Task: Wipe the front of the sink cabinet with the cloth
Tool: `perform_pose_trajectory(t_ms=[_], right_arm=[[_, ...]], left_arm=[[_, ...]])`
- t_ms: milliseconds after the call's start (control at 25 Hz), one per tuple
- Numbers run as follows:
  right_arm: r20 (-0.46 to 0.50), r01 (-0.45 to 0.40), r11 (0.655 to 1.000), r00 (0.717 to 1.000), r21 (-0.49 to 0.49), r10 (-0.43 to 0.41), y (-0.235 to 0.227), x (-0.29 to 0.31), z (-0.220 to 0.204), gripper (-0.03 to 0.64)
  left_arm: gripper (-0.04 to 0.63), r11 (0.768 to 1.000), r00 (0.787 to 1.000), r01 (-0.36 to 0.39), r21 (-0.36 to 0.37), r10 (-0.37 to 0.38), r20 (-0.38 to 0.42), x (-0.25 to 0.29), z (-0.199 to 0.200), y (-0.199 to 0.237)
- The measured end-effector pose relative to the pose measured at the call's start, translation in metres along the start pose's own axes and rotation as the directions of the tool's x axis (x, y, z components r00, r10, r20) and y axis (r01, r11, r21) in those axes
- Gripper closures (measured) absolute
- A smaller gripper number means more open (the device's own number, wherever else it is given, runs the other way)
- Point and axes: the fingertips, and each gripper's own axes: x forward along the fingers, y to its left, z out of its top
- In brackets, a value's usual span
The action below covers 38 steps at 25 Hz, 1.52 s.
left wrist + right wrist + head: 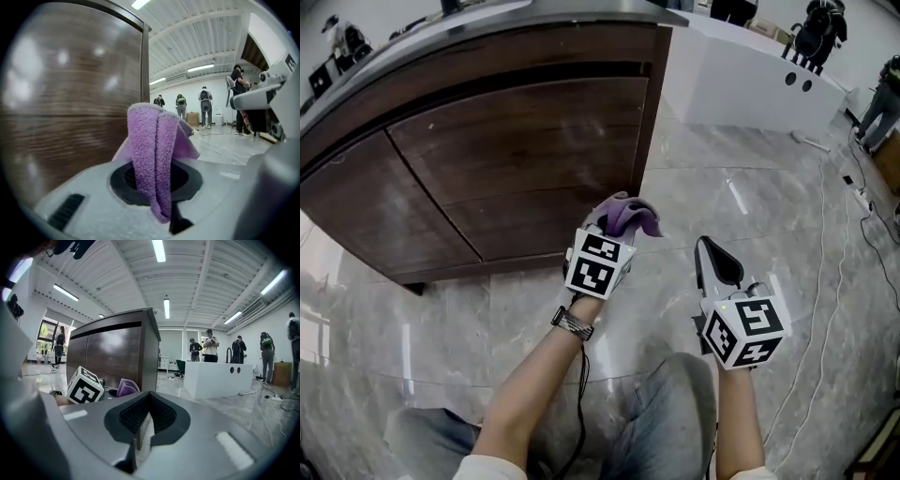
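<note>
A purple cloth [628,216] is pinched in my left gripper [616,217], low by the right-hand corner of the dark wood sink cabinet [525,159]. In the left gripper view the cloth [157,154] stands folded between the shut jaws, with the cabinet front [65,103] close on the left. My right gripper [714,260] hangs over the marble floor to the right, jaws shut with nothing in them. From the right gripper view, the cabinet [117,357], the left gripper's marker cube [85,386] and the cloth [126,387] lie ahead to the left.
A white counter [750,80] stands at the back right, with people beyond it. Cables [839,272] run over the glossy marble floor [750,197] on the right. My knees [675,412] are below the grippers. The cabinet's doors reach down to a recessed plinth.
</note>
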Motion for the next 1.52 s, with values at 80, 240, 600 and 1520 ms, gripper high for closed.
perform_pose_trajectory(t_ms=[80,240,600,1520], right_arm=[[-0.010,-0.004,1.000,1.000,0.000,0.004,0.003,0.005,-0.006,0.611],[-0.024,-0.026,1.000,0.999,0.011,0.027,0.019,0.022,-0.014,0.611],[-0.045,-0.204,0.978,0.978,-0.046,0.202,0.102,0.081,-0.027,0.611],[-0.065,-0.491,0.863,0.871,-0.116,0.487,0.345,0.173,-0.039,0.611]], left_arm=[[0.551,1.000,1.000,-0.004,-0.001,0.004,-0.021,0.001,-0.017,0.004],[0.549,0.998,0.998,-0.055,-0.044,0.053,-0.042,-0.020,-0.049,0.034],[0.544,0.982,0.976,-0.187,-0.009,0.185,-0.119,-0.098,-0.106,0.124],[0.529,0.849,0.854,-0.520,-0.091,0.518,-0.044,-0.360,-0.170,0.358]])
